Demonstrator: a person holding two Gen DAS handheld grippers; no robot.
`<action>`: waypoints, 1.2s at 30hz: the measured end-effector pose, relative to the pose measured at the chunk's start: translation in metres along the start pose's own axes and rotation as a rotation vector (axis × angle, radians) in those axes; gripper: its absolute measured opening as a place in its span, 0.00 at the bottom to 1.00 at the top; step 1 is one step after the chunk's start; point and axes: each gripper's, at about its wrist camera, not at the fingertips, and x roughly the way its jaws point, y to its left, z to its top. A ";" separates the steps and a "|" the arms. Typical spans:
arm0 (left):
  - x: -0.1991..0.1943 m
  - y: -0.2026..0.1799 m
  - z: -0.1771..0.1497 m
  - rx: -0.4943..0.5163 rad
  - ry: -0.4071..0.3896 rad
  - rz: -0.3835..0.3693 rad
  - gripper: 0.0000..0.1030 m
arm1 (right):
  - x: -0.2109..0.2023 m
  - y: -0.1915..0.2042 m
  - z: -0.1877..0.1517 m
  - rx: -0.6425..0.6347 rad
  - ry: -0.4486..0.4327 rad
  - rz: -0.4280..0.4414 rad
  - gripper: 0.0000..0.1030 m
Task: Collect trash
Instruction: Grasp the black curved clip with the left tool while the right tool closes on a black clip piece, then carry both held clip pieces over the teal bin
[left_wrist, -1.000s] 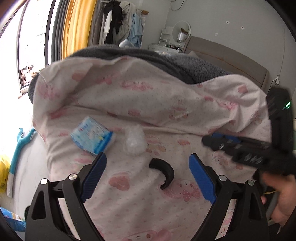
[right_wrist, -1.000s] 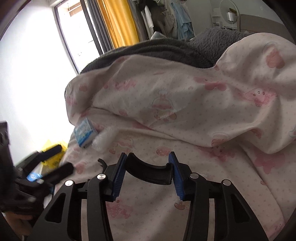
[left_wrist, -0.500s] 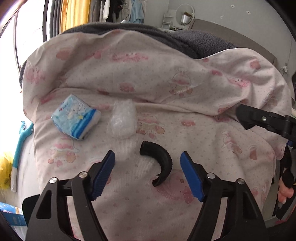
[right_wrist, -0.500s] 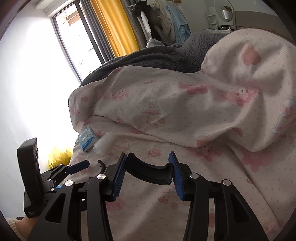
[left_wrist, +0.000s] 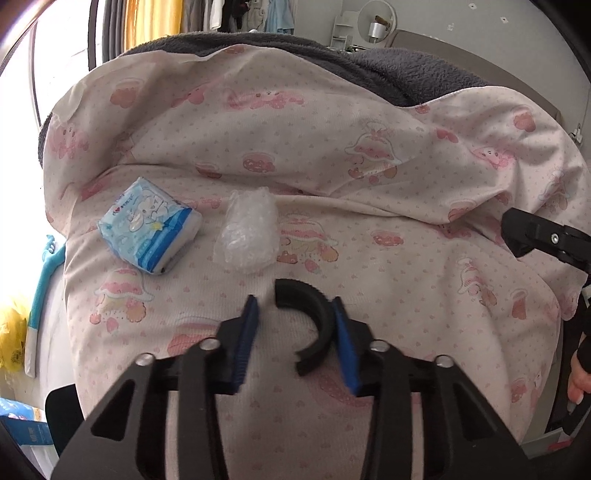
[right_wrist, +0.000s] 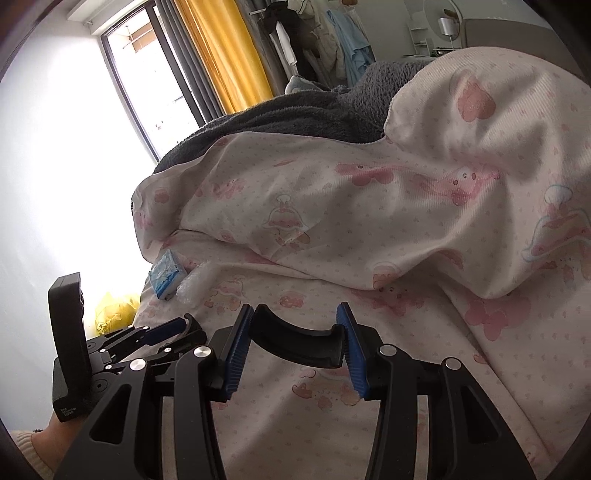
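A black curved plastic piece (left_wrist: 314, 314) lies on the pink printed bedsheet (left_wrist: 369, 258), between the jaws of my left gripper (left_wrist: 295, 306). The jaws are closing: the right pad (left_wrist: 345, 347) touches the piece's outer curve, and the left pad (left_wrist: 245, 339) is still a small gap away from it. Beyond it lie a crumpled clear plastic wrap (left_wrist: 251, 232) and a blue tissue pack (left_wrist: 149, 229). My right gripper (right_wrist: 294, 321) is shut on another black curved piece (right_wrist: 295, 343), held just above the sheet. The left gripper (right_wrist: 173, 330) shows at the right wrist view's lower left.
A grey fleece blanket (left_wrist: 388, 70) covers the far side of the bed. A yellow bag (right_wrist: 114, 310) sits on the floor by the bright window (right_wrist: 147, 74). A blue long-handled item (left_wrist: 40, 288) hangs off the bed's left edge. The quilt (right_wrist: 461, 184) bulges on the right.
My left gripper came down and forward over the black curved piece, and its jaws narrowed from wide open to nearly around it. The right gripper kept its grip and shifted slightly.
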 end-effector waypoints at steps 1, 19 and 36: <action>-0.001 -0.001 0.000 0.011 0.000 -0.005 0.30 | 0.000 0.001 0.000 -0.004 0.001 -0.002 0.46; -0.025 0.016 -0.003 0.013 0.012 -0.074 0.19 | 0.020 0.038 0.002 -0.040 0.020 0.018 0.46; -0.055 0.087 -0.011 -0.084 0.041 -0.027 0.19 | 0.052 0.125 -0.002 -0.152 0.042 0.087 0.46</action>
